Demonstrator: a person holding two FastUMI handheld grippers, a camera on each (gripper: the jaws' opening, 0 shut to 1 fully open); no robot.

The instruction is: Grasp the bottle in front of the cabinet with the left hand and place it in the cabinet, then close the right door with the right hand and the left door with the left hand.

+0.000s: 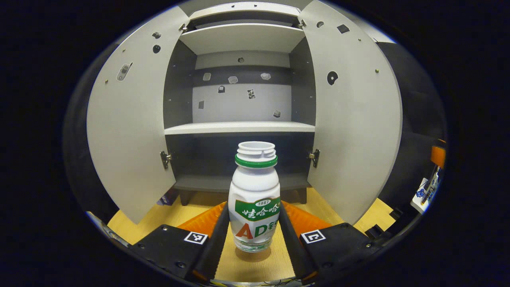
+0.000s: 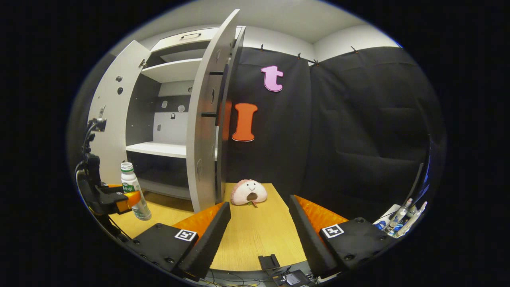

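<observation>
Your left tool (image 1: 254, 229) clamps the bottle (image 1: 254, 199) upright, lifted clear for the cabinet (image 1: 239, 127) straight ahead. Right tool (image 2: 259, 223) waits wide, its door (image 2: 207, 119) ahead-left.

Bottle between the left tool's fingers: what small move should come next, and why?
Probably lift the bottle toward the cabinet's lower compartment. The left tool has both fingers against its sides, it tilts off the table in the right gripper view, and both doors stand open.
</observation>
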